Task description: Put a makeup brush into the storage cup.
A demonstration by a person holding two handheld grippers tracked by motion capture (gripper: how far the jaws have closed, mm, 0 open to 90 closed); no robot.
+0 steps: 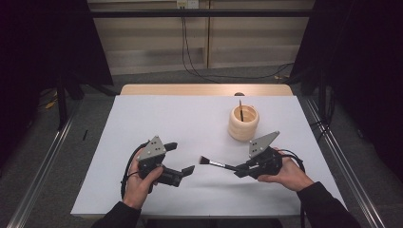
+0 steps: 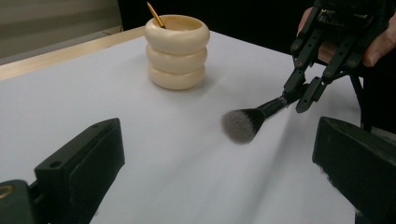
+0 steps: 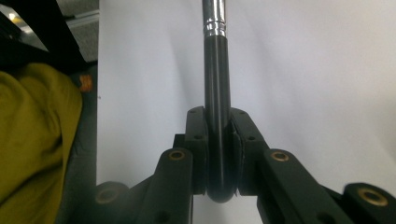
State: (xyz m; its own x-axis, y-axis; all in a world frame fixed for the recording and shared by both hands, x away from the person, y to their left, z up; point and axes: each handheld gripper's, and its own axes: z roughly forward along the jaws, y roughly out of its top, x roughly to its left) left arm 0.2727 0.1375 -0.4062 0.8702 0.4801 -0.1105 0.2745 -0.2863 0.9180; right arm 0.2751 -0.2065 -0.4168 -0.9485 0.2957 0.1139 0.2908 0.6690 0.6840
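Observation:
A makeup brush (image 1: 215,164) with a black handle and a dark fluffy head hangs just above the white table, head pointing left. My right gripper (image 1: 241,169) is shut on the handle's end. In the right gripper view the pads (image 3: 196,135) clamp the black handle (image 3: 217,88) below its silver ferrule. My left gripper (image 1: 179,158) is open and holds nothing, a short way left of the brush head. In the left gripper view its two jaws stand wide apart, with the brush head (image 2: 240,125) and the right gripper (image 2: 303,93) beyond them.
A cream ringed holder (image 1: 243,122) stands at the back right of the table (image 1: 157,118), with a thin stick leaning inside; it also stands beyond the jaws in the left gripper view (image 2: 176,51). Olive cloth (image 3: 32,140) lies beside the table edge.

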